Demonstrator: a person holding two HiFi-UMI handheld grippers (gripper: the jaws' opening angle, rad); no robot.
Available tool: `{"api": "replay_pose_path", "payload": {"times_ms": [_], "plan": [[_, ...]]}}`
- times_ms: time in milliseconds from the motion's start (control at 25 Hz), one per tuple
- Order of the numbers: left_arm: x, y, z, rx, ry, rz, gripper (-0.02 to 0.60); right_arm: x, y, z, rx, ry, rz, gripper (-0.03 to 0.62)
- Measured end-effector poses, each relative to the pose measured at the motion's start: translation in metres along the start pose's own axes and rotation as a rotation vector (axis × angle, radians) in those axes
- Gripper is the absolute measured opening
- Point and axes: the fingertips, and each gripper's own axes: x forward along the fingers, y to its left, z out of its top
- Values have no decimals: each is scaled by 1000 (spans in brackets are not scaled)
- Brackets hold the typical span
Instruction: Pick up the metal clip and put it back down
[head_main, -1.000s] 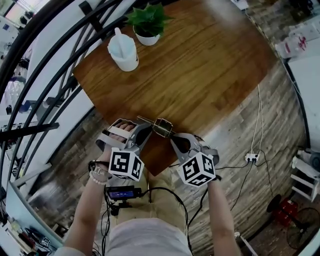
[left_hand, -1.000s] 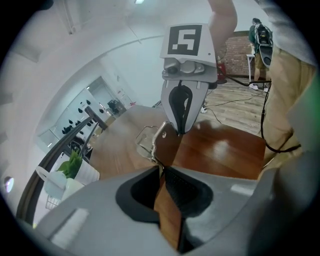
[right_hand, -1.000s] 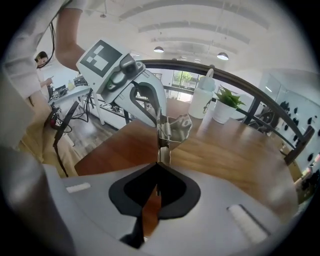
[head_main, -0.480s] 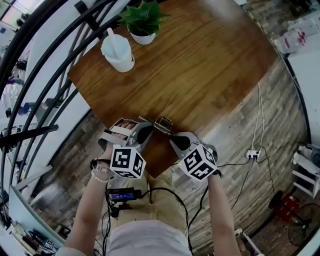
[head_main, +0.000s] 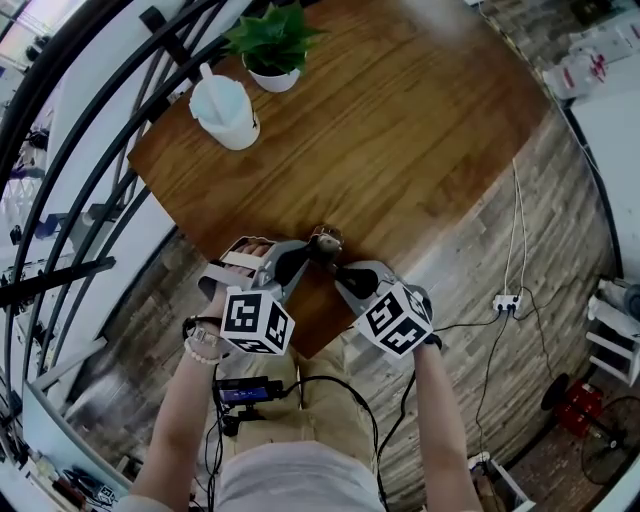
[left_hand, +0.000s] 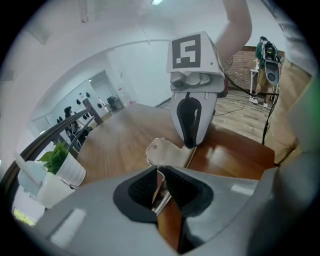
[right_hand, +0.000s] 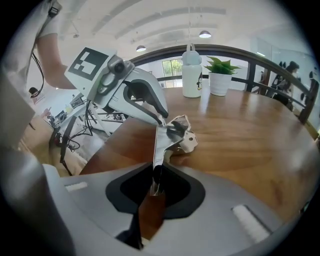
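The metal clip (head_main: 322, 240) hangs low over the near corner of the wooden table (head_main: 400, 130), between my two grippers. My left gripper (head_main: 303, 252) comes at it from the left and is shut on one of its flat handles (left_hand: 159, 186). The clip's bent body (left_hand: 162, 150) shows just past that gripper's pads. My right gripper (head_main: 336, 270) comes from the right; its jaws have just been opening. The other handle (right_hand: 158, 155) still stands between its pads (right_hand: 172, 187), which no longer press on it. The two grippers face each other closely.
A white bottle (head_main: 224, 110) and a potted plant (head_main: 272, 45) stand at the table's far left corner. A dark railing (head_main: 90, 130) runs along the left. A power strip (head_main: 504, 302) with cables lies on the floor at the right.
Both grippers have sunk a little with the clip toward the table corner. The right gripper has rolled and its jaws have opened round the handle.
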Motion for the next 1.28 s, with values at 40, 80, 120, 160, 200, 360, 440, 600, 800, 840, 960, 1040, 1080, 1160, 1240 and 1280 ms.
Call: {"api": "replay_pose_path", "payload": {"times_ms": [40,80,120,160,200,360,440,600,800,840,960,1040,1080,1160,1240,1280], "plan": [[1,0,1,-2,-4,-2,52,0,0,0,-2,-1,-6,83],[2,-1,1,-5,-7,-4,54,1,-1,0,-2,-3,-14,84],[2,-1,2,-10,-9,-7,55,1,0,0,-1,-5,-22,87],[2,-1,3,-15,-12,-8,60,1,0,-1,0,-7,-31,92],[1,-2,3,-23,-14,-8,61,1,0,-1,1,-10,-41,94],[-9,3,7,-105,-46,17,63,-5,0,5,38,-62,-90,163],[-16,8,9,-175,-79,39,61,-10,-2,12,65,-104,-130,176],[-37,24,16,-306,-146,108,23,-32,-9,30,98,-215,-246,26],[-75,44,32,-450,-253,193,6,-65,-6,55,118,-321,-352,23],[-83,46,35,-462,-268,207,6,-72,-4,59,119,-340,-368,23],[-106,55,45,-478,-312,250,5,-91,0,73,108,-390,-405,23],[-120,60,52,-482,-339,275,5,-104,3,82,98,-415,-426,23],[-127,61,56,-480,-349,284,6,-110,6,85,95,-427,-435,23],[-139,62,61,-469,-362,301,6,-121,10,92,95,-453,-450,23],[-149,63,67,-458,-377,319,5,-131,14,97,96,-475,-462,23],[-154,64,70,-451,-384,327,5,-135,16,99,96,-484,-468,23]]}}
